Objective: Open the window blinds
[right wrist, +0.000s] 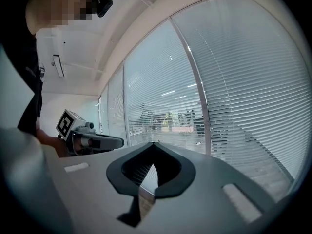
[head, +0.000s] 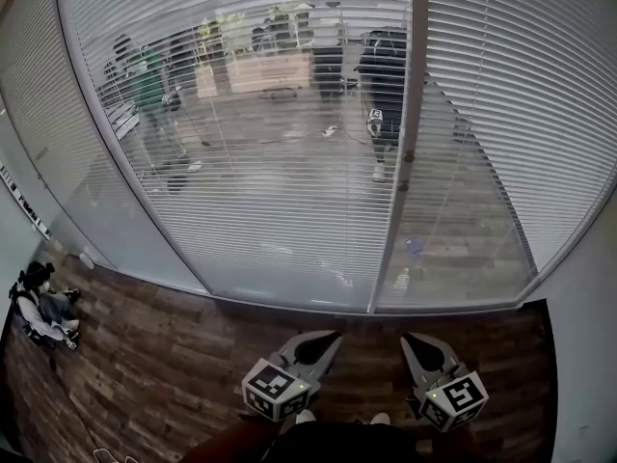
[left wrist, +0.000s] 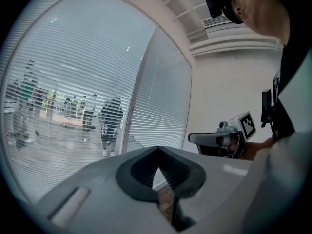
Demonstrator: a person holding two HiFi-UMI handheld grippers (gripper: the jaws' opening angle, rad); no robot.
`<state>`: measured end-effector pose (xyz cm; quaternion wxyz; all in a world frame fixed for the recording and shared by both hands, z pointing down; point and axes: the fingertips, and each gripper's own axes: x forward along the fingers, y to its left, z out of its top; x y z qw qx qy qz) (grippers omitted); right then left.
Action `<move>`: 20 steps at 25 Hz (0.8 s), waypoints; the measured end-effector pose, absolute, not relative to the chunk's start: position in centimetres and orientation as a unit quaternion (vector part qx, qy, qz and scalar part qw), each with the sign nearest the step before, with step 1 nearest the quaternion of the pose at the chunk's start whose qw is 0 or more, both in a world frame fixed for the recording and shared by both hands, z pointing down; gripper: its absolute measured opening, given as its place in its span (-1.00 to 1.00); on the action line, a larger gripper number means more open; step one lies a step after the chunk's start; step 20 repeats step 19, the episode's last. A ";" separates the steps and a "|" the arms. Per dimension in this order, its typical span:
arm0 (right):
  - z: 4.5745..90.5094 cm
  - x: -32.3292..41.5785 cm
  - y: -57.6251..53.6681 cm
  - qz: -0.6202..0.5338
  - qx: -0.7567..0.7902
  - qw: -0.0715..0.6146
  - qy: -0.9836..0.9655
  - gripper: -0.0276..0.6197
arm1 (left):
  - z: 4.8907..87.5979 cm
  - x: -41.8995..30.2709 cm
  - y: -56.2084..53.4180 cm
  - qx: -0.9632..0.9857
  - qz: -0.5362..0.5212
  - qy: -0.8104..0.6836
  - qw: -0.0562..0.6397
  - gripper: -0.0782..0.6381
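Note:
The white horizontal blinds (head: 260, 152) cover a curved glass wall ahead, split by a grey upright frame (head: 412, 114). Their slats let me see through to the room behind; the same blinds (left wrist: 73, 106) (right wrist: 234, 91) fill both gripper views. My left gripper (head: 328, 340) and right gripper (head: 412, 341) hang low over the floor, side by side, well short of the blinds. Both point at the glass with jaws together and nothing between them. In its own view the left gripper (left wrist: 157, 150) comes to a closed point, and so does the right gripper (right wrist: 153, 145).
Dark wood flooring (head: 164, 355) runs up to the window base. A bag with loose items (head: 40, 309) lies on the floor at far left. A plain wall (head: 590, 336) closes the right side. Behind the glass stand people (head: 147, 83) (head: 384, 75).

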<state>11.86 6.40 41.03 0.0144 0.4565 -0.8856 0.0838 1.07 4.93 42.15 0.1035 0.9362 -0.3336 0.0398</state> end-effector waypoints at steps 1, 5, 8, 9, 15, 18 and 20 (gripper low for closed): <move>41.0 11.7 6.3 0.081 0.455 0.014 -0.887 -0.84 | 42.2 0.9 4.9 0.936 0.040 -0.334 0.103 -0.78; 41.4 11.5 6.0 0.081 0.449 0.021 -0.890 -0.84 | 42.6 0.7 4.6 0.935 0.040 -0.337 0.102 -0.78; 41.7 11.3 5.9 0.090 0.450 0.024 -0.888 -0.84 | 42.7 0.6 4.6 0.935 0.041 -0.338 0.101 -0.78; 41.5 11.3 5.9 0.088 0.451 0.022 -0.888 -0.84 | 42.7 0.6 4.6 0.935 0.040 -0.338 0.100 -0.78; 41.2 11.0 6.3 0.088 0.442 0.022 -0.892 -0.84 | 42.5 0.5 5.0 0.933 0.050 -0.341 0.102 -0.78; 41.2 11.1 6.7 0.083 0.440 0.030 -0.894 -0.84 | 42.6 0.7 5.5 0.936 0.044 -0.334 0.097 -0.78; 41.1 11.2 6.8 0.082 0.441 0.031 -0.893 -0.84 | 42.5 0.8 5.7 0.937 0.042 -0.333 0.095 -0.78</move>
